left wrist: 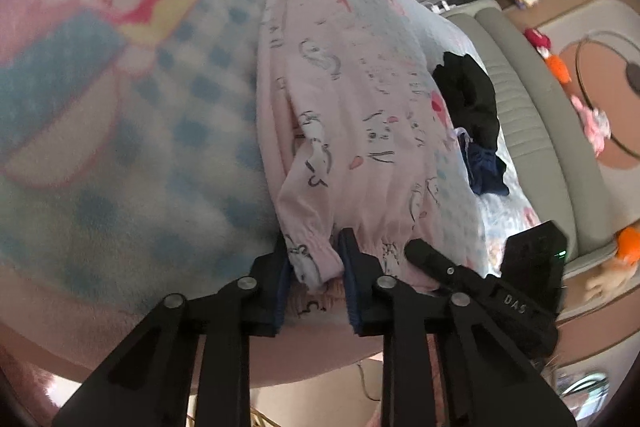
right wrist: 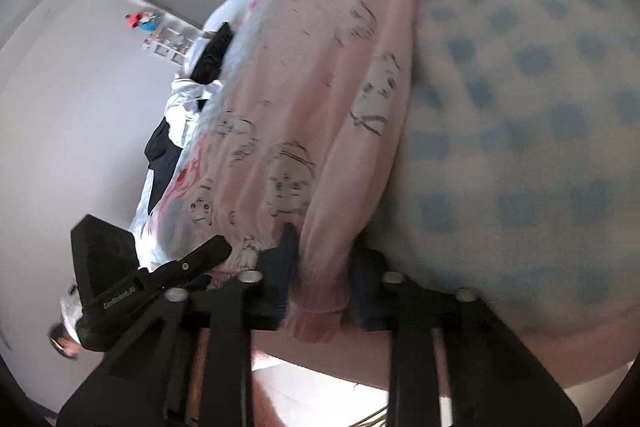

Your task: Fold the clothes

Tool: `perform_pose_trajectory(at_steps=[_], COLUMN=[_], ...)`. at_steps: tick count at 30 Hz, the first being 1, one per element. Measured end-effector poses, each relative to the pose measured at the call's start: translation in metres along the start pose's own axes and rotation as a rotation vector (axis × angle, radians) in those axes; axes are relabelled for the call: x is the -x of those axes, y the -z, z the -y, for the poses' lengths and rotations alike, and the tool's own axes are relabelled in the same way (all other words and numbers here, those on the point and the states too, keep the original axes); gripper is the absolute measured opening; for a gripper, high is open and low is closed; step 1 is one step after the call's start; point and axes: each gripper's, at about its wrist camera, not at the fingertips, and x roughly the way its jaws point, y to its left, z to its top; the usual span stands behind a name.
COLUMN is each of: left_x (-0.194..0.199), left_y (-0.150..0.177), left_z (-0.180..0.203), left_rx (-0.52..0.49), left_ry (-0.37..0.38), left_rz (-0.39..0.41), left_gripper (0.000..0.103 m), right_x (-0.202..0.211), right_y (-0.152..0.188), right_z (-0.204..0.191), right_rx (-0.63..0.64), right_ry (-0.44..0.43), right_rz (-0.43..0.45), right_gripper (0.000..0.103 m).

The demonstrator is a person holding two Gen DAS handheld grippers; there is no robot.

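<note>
Left wrist view: soft, light pink pyjama trousers (left wrist: 352,115) are pinched at the elastic waistband by left gripper (left wrist: 314,267) and right gripper (right wrist: 320,263)

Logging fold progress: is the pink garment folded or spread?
Spread lengthwise: pink rabbit-print garment lies long across the blue-checked blanket, both claws gripping its gathered edge.

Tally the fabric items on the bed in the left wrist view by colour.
Pink printed garment: 1, its elastic hem gripped by the left gripper
Black clothing: 1
Navy clothing: 1
Blue checked blanket: 1
Total: 4
</note>
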Motion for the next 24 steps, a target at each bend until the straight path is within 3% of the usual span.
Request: perform_pose_trajectory(at_steps=[8,11,21,24], left_x=[0.004,0.004,0.009,0.004], left_y=[-0.002,0.0,0.019,0.021], left_z=[0.011,0.026,0.037,0.029], left_rx=[-0.018,-0.092,-0.119,-0.114], left_ry=[0.061,0.034,0.024,-0.007], left_rz=[-0.01,-0.026,-0.036,-0.064], left_gripper=[0.021,0.021,0.02,0.02], right_x=[0.035,0.048,0.067,0.057], right_y=[0.0,-0.001,0.009,0.015], right_z=[-0.009,-0.015,-0.005,0.003], right_rx=[0.0,0.032,0.051,0.035], right_ry=[0.002,-0.022,-0.015,0.02], right_rz=[0.052,0.082,0.081,0.047], right_gripper=[0.015,0.015,0.015,0.015])
